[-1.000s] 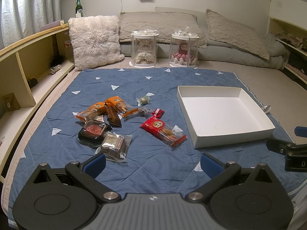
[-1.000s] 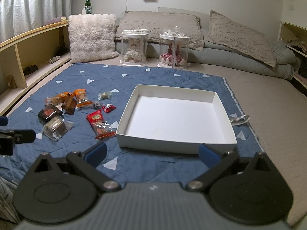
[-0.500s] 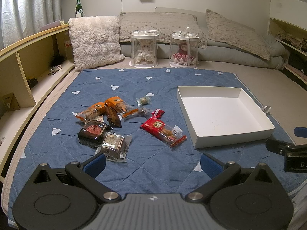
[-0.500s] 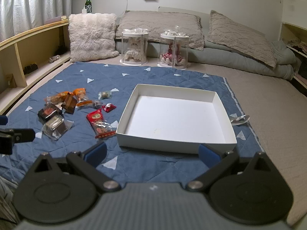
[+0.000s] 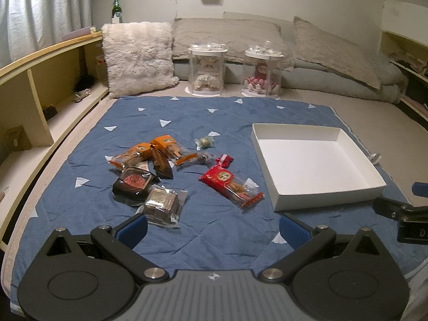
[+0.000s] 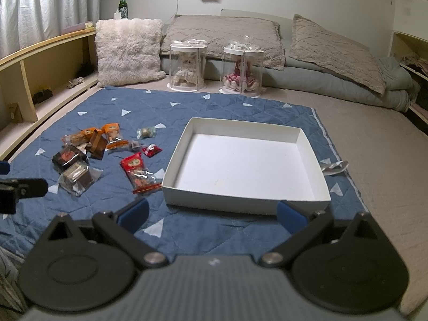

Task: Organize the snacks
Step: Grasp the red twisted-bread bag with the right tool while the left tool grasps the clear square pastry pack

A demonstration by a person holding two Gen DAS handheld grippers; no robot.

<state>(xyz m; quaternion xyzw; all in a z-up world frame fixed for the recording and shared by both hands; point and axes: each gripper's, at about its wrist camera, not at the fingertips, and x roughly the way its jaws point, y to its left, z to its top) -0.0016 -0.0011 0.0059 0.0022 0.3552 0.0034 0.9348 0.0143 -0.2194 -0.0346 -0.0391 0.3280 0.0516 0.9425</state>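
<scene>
snacks lie in a heap on the blue blanket, beside the white box, with nothing blocking them. the left gripper and right gripper are both spread wide, holding nothing.

Fluffy pillow, 2 clear doll cases, green bottle, blue quilt

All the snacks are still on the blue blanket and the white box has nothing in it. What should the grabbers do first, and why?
Probably the left gripper should move forward to the clear-wrapped brown cake, the nearest snack. Its jaws are open and empty. The white box is empty, with the whole pile lying beside it on the blanket.
</scene>
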